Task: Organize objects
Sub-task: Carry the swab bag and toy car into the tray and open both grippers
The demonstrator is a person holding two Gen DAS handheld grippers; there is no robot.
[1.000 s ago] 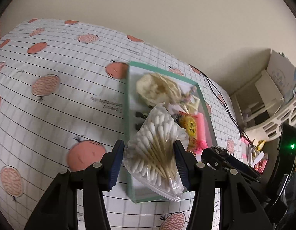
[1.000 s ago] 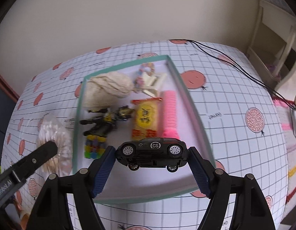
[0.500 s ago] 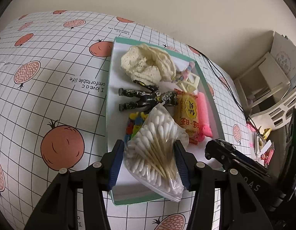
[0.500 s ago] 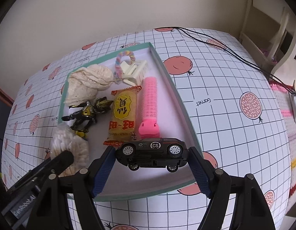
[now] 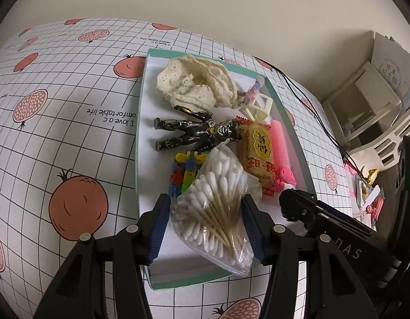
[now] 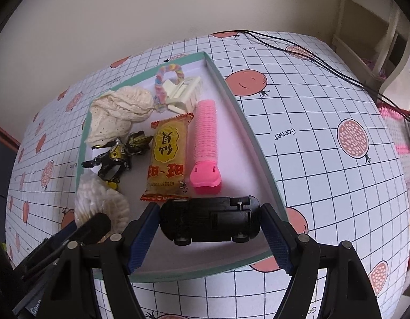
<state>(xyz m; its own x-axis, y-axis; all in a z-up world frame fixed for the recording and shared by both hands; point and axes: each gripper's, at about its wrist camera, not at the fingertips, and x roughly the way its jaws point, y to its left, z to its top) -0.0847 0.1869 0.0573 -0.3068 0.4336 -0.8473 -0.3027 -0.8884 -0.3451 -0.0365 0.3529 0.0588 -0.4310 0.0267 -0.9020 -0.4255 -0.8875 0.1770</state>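
The left gripper is closed partway on a bag of swabs, its blue pads pressing the bag's two sides, and holds it over the near end of the tray. The right gripper is set wider and clamps a black toy car end to end; the car is tipped so its underside faces the camera, above the tray's near right corner.

Inside the green-rimmed tray, just beyond the swabs, lie a block toy and a black-and-gold figure. A yellow snack packet sits beside a pink roller, which lies along the right wall. At the far end are a cream cloth, a white claw clip and a pastel hair tie.

The tray rests on a worktop covered in a grid cloth with pomegranate prints. A black cable runs across its far right.
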